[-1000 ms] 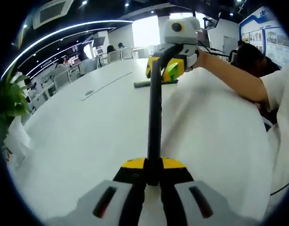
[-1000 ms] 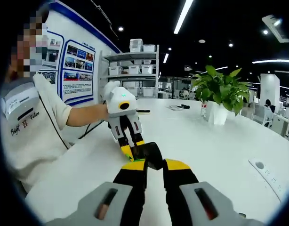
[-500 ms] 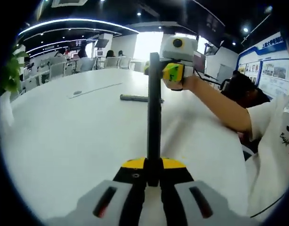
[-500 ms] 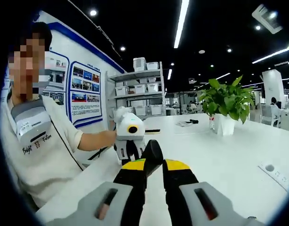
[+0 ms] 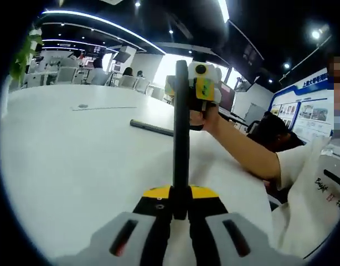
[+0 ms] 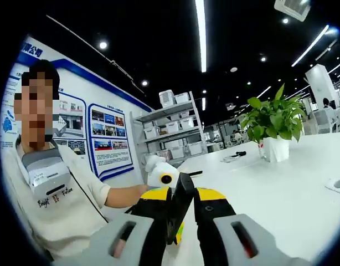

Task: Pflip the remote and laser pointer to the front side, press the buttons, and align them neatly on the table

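The left gripper [image 5: 181, 206] has its jaws clamped on one end of the remote [image 5: 181, 133], a long black bar standing edge-on away from the camera. The right gripper [image 6: 182, 206] has its jaws closed on the far end of the same remote [image 6: 181, 205], so both grippers carry it clear of the tabletop [image 5: 70, 149]. In the left gripper view the right gripper [image 5: 199, 87] sits at the remote's top. The laser pointer [image 5: 152, 127], a slim dark rod, lies flat on the tabletop, well apart from the remote. A potted plant [image 6: 272, 124] stands further off.

Judgement: the step in hand is turning the remote to its button side. Both grips should roll together about the long axis, neither twisting against the other, and the remote should be lowered flat before release.

Against half a second ago, both views have tilted upward, the remote held the same way; the laser pointer appears lower relative to the right gripper, which I take for camera motion.
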A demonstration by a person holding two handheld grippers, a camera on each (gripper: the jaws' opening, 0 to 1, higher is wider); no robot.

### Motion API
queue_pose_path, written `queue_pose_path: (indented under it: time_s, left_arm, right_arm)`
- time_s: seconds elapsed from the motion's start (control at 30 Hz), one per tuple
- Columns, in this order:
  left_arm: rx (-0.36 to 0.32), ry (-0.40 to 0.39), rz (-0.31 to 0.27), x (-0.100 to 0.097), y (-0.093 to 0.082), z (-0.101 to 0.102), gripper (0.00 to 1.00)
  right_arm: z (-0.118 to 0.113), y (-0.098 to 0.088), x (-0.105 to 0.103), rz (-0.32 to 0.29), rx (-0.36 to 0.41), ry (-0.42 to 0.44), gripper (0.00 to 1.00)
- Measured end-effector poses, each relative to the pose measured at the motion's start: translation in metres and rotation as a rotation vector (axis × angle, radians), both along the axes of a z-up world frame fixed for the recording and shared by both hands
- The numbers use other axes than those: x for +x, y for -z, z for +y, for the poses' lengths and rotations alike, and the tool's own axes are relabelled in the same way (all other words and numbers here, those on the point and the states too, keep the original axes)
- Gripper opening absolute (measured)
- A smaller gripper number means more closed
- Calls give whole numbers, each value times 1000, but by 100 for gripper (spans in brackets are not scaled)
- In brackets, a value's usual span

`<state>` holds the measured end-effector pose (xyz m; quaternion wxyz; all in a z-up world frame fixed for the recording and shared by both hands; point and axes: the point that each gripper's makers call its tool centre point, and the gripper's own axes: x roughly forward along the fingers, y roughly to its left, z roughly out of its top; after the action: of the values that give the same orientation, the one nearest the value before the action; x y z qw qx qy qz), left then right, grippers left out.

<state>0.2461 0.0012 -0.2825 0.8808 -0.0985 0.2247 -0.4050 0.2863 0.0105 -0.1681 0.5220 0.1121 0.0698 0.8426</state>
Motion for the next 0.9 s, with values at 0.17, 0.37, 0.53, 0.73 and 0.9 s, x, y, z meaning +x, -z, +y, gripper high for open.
queue_pose_path:
  time_s: [0.17,0.37,0.53,0.73,0.9]
  left_arm:
    - [-78,1,-31,2,-8,-4,13]
    - [-101,-16,-37,4,-10,-2,13]
    - [-121,-20,-39,3,-10,-1,13]
    - [-168,-28,-35,5,-16,-1,13]
    - [-170,-32,-31,7,-16,-1,13]
  right_arm:
    - [1,-13,-3,66,35,-16,15]
    - [8,-15,-3,118,32,-12,14]
    - [9,-15,-1,172,12,-13,12]
    - [11,-16,5,215,42,-5,13]
    - [13,-18,1,213,64,-8,14]
